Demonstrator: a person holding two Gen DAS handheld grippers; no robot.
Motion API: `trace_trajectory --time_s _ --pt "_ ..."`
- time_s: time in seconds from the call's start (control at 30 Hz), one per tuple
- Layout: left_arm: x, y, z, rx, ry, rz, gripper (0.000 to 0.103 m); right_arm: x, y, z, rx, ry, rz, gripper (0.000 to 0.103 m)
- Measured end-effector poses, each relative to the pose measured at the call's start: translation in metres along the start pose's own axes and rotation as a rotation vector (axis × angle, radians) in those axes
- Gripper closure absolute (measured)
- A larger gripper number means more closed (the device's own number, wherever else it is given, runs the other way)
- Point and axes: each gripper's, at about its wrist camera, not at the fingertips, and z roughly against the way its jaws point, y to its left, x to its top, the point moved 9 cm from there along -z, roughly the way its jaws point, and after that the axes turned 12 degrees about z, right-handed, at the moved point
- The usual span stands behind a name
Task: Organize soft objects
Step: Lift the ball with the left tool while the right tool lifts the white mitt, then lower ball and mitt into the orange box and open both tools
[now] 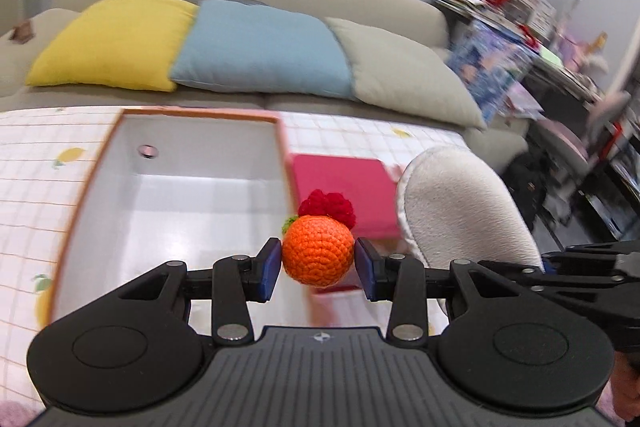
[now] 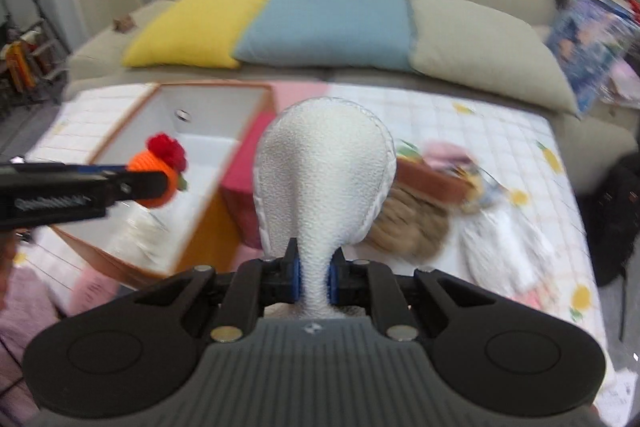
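My left gripper [image 1: 318,269] is shut on an orange crocheted ball with a red flower top [image 1: 319,253], held in the air above the right wall of an open white box with an orange rim [image 1: 180,183]. The ball also shows in the right wrist view [image 2: 160,171], over the box [image 2: 200,131]. My right gripper [image 2: 315,281] is shut on a white fleecy soft item [image 2: 326,179] and holds it upright above the table. That item also shows at the right of the left wrist view [image 1: 460,203].
A pink box [image 1: 344,187] stands right of the white box. A tan plush [image 2: 408,227], a brown basket [image 2: 432,179] and white fabric [image 2: 504,247] lie on the checked tablecloth [image 2: 500,131]. A sofa with yellow, blue and beige cushions [image 2: 328,23] is behind.
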Motion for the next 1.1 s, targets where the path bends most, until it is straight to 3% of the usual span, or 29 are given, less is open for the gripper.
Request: trace_trajectory --time_s 0.37,0.57,1.1 --pt "0.033 0.059 -0.002 0.102 -0.048 0.065 0.058 0.079 0.066 -0.034 0.113 -0.047 0.123 0.092" --pt "0.042 0.084 -0.02 0.151 -0.018 0.05 0.058 0.104 0.087 -0.073 0.117 -0.002 0.177 0.092" --pt "0.031 0.111 -0.078 0.248 0.137 -0.111 0.058 0.104 0.116 -0.163 0.063 0.187 0.364 0.089"
